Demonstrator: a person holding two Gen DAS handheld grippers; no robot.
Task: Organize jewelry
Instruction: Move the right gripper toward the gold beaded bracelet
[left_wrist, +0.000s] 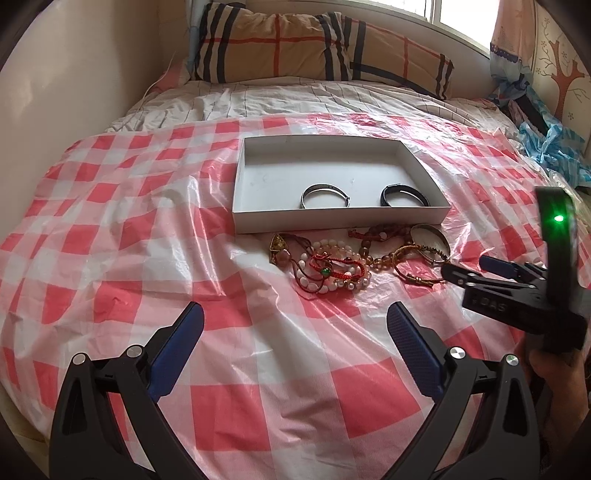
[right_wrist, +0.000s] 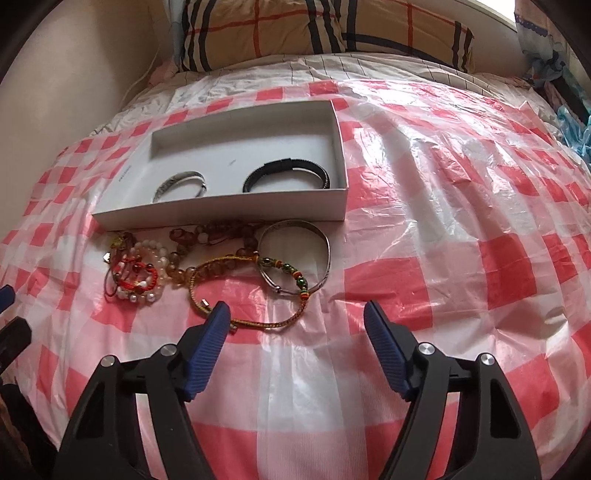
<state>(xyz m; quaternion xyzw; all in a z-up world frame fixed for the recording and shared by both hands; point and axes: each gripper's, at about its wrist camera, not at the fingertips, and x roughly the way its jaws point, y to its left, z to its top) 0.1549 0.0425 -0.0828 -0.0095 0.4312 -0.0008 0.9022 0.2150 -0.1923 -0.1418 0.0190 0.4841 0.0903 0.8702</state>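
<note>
Red-white check plastic sheet (left_wrist: 147, 229), bed, plaid pillow (left_wrist: 288, 48)

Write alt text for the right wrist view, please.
An open right gripper hovers over a heap of bracelets on a red-checked plastic sheet. Behind the heap, a white box holds a silver bangle and a black bracelet.

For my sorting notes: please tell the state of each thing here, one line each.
White box: open, no lid.
Silver bangle: in box, flat.
Black bracelet: in box, flat.
Loose bracelets: piled before the box.
Left gripper: jaws open, empty.
Right gripper: jaws open, empty.
</note>
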